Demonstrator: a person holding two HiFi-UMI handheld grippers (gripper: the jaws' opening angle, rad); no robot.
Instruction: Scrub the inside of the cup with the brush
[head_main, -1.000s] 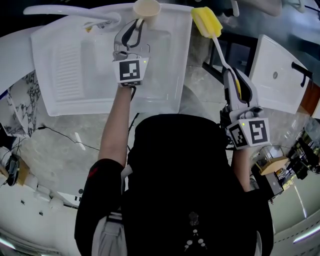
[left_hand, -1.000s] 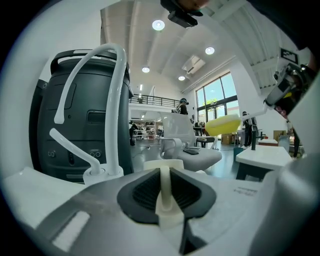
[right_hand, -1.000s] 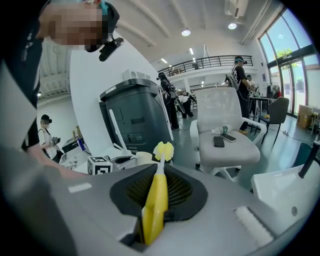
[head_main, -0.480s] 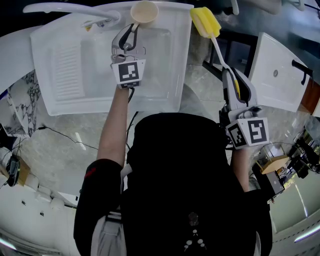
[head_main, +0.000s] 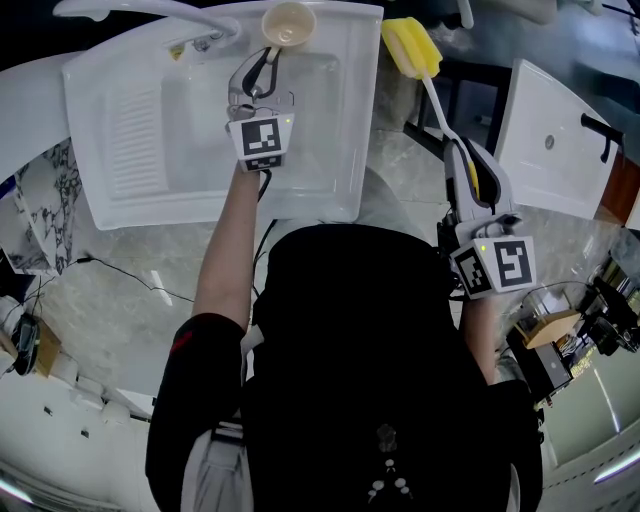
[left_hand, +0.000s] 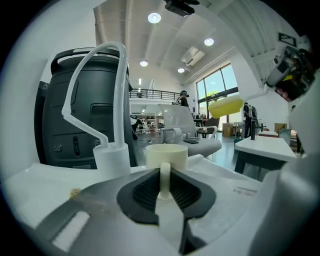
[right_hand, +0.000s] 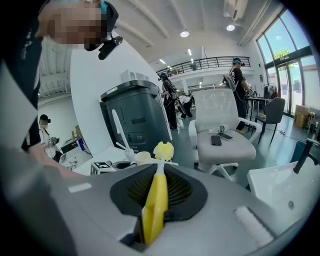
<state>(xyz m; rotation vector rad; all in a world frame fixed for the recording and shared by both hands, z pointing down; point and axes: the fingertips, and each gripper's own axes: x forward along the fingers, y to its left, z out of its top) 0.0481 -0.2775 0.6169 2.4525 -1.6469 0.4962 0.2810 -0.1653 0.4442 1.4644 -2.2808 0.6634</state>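
A cream cup (head_main: 288, 22) stands upright at the far rim of the white sink (head_main: 120, 190). My left gripper (head_main: 266, 58) reaches over the basin and is shut on the cup's handle. In the left gripper view the handle (left_hand: 164, 176) sits pinched between the pads, with the cup's body (left_hand: 166, 154) just beyond. My right gripper (head_main: 462, 150) hangs to the right of the sink, shut on the yellow handle of the brush (right_hand: 155, 202). The brush's yellow sponge head (head_main: 412, 46) points up and away, apart from the cup and right of it.
A white tap (head_main: 150, 12) arches over the sink's far left corner, and its base (left_hand: 111, 159) stands just left of the cup. A second white basin (head_main: 560, 150) lies at the right. A dark bin (left_hand: 80, 115) rises behind the tap. People and office chairs are far off.
My left gripper and the cup have slid a little farther toward the sink's back rim. The right gripper and brush have barely moved.
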